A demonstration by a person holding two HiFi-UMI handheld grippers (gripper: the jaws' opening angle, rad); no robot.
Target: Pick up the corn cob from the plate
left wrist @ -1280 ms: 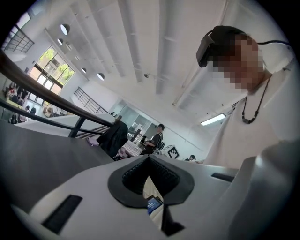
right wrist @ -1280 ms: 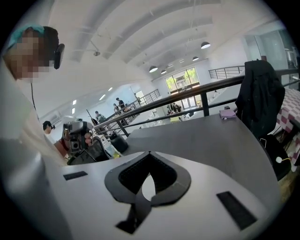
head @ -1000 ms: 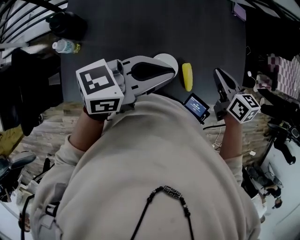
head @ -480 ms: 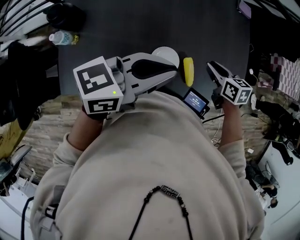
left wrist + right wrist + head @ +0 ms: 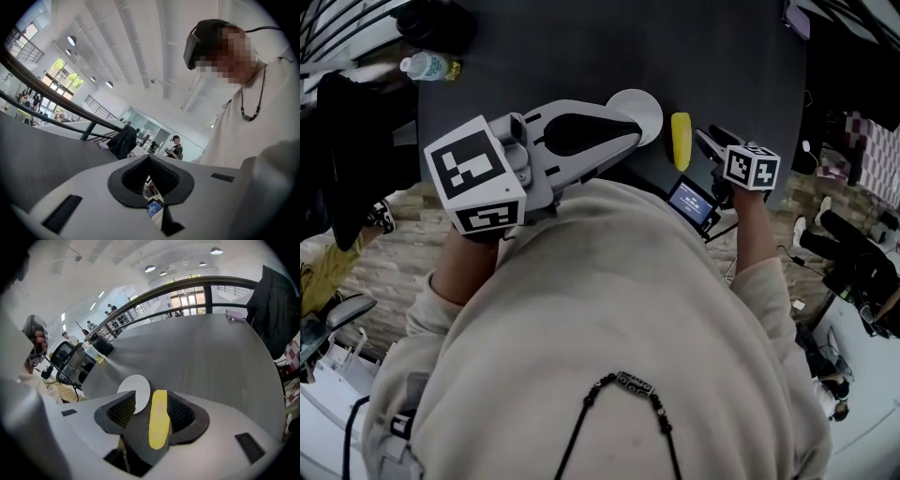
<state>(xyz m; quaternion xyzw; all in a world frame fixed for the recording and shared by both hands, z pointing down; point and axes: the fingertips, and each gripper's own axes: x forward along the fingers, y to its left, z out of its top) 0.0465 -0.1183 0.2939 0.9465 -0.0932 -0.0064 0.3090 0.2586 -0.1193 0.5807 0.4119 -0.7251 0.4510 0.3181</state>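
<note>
Corn cob (image 5: 158,425) (beside plate (image 5: 137,391)), between just-opening jaws, right tool (image 5: 151,411)

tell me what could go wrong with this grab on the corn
The right gripper has just been opening its jaws, and the corn cob shows between them but hard by one pad. Closing may roll it away on the table. The other jaw looks close to the plate rim and may knock it.
</note>
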